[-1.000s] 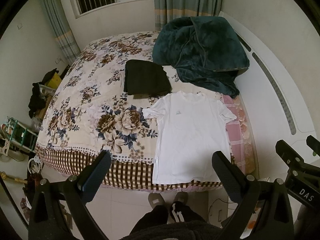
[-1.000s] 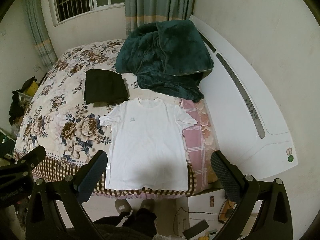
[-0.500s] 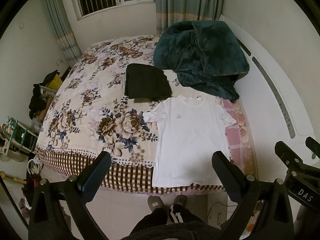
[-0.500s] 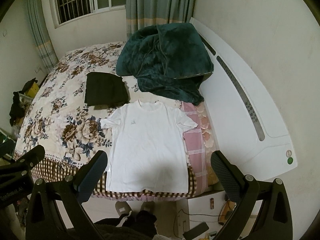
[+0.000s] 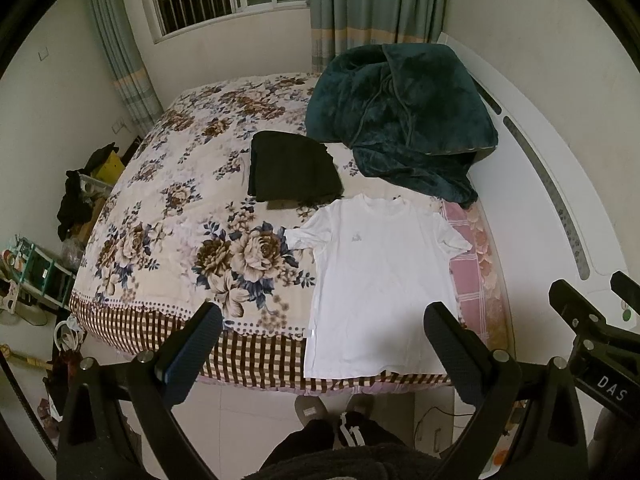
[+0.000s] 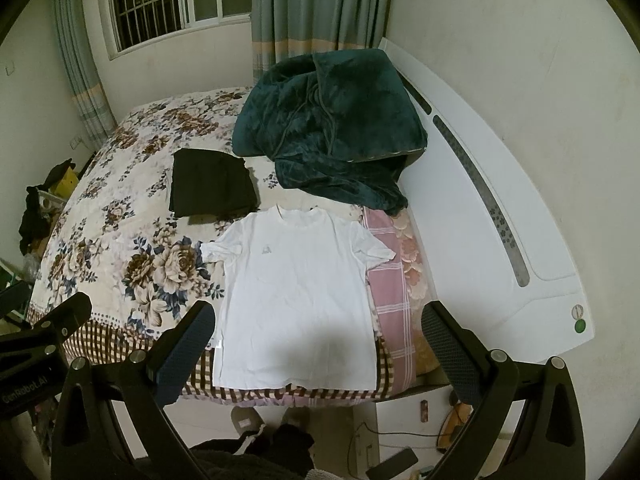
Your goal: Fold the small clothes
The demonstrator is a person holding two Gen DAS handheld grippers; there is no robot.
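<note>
White T-shirt (image 5: 380, 284) flat, hem at bed (image 5: 168, 208) edge; both tools released, above floor

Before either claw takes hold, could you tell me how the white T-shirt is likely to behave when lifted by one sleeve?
The white T-shirt lies flat and thin on the bed, so it will probably hang limp and drape. It looks light, likely lifting easily. Its hem reaches the bed's edge, so a careless pull might drag it off.
</note>
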